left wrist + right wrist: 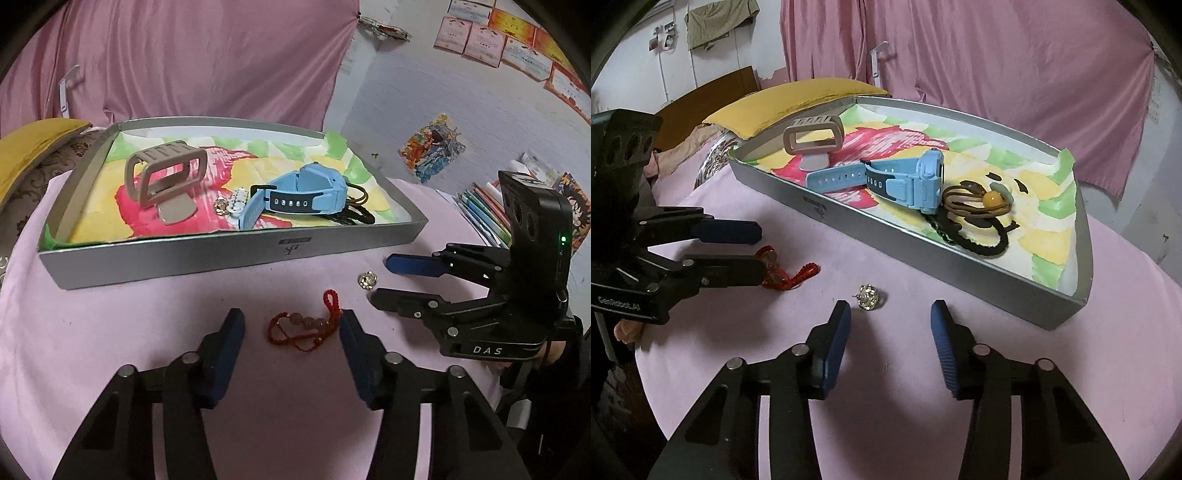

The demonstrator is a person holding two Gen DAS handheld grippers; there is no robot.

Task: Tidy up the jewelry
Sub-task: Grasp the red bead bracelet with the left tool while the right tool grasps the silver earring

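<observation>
**poster1:** Since both grippers are spread wide with nothing in them, what's the biggest risk here?

**poster2:** I'd guess the red bracelet [303, 325]. It's a loose cord with beads lying flat on the pink cloth [110, 332], so the left gripper [291, 328] could pinch cloth with it, or catch one loop and drag the rest. The fingers straddle it, the right one touching the cord.

**poster1:** And the little sparkly earring [868, 297]?

**poster2:** Tiny, so it could easily skitter away. From the right gripper [890, 325] it sits at about 11 o'clock, just past the left fingertip, not between the fingers.

**poster1:** Where does the stuff go?

**poster2:** Probably the gray tray [236, 254] at 12 o'clock, where the blue watch [295, 195] and tan strap [166, 177] already sit.
</observation>
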